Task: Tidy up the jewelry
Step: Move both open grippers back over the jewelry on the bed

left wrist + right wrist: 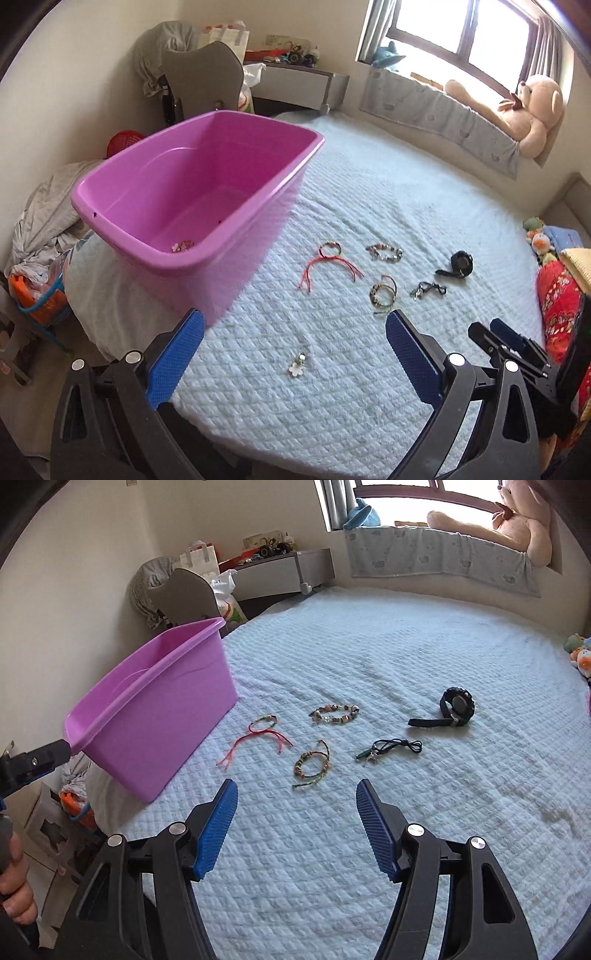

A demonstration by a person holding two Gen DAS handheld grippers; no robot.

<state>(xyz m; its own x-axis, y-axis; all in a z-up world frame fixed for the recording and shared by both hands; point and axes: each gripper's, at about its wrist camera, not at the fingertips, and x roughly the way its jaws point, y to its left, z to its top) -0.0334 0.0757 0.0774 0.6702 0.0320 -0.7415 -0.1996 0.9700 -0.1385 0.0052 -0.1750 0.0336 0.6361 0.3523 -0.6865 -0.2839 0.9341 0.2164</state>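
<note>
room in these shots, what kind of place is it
Most likely a bedroom in a home. The jewelry lies on a bed with a pale quilted cover, a big teddy bear sits on the window seat, and small plush toys are piled at the bedside.

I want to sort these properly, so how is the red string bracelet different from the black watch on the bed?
The red string bracelet is thin cord with loose ends trailing across the blanket; the black watch is chunky, with a round face and a stiff strap. The bracelet lies beside the purple bin; the watch lies farthest from it. Both rest untouched on the bed.
</note>
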